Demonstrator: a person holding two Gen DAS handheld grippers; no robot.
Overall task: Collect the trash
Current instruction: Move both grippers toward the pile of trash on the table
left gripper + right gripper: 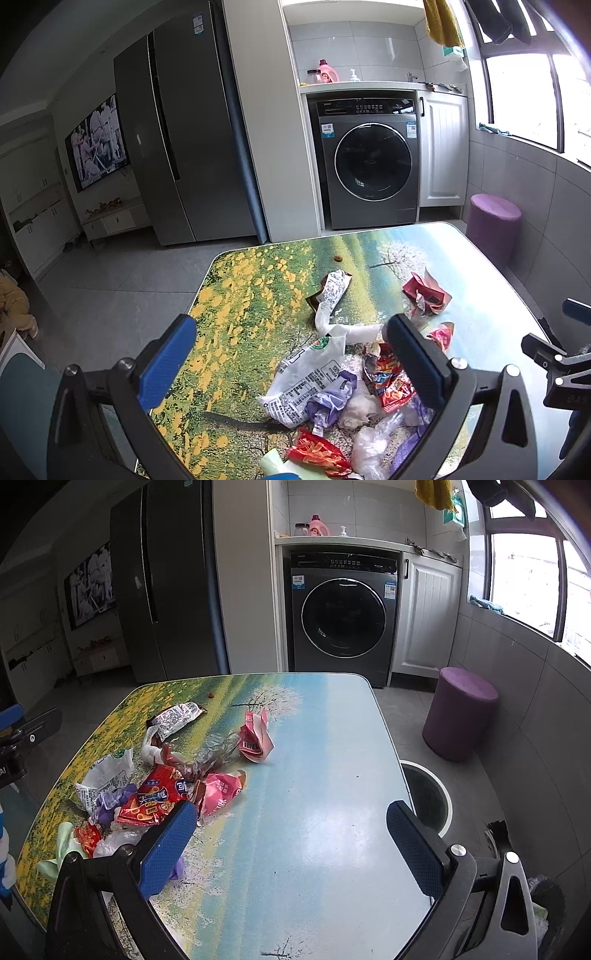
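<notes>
My left claw [291, 363] and right claw [291, 843] both gape empty over the bench [332, 775], wrappers [351, 387] heaped at my left claw's five o'clock, light, crinkly, slippery film I'd judge best pinched at a bunched fold, bin [428, 797] at the right claw's two o'clock.

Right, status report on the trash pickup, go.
Left claw open, over the wrapper pile, nothing gripped. Right claw open, empty, above the table. Trash bin on the floor, right of table. Nothing in the way.
</notes>
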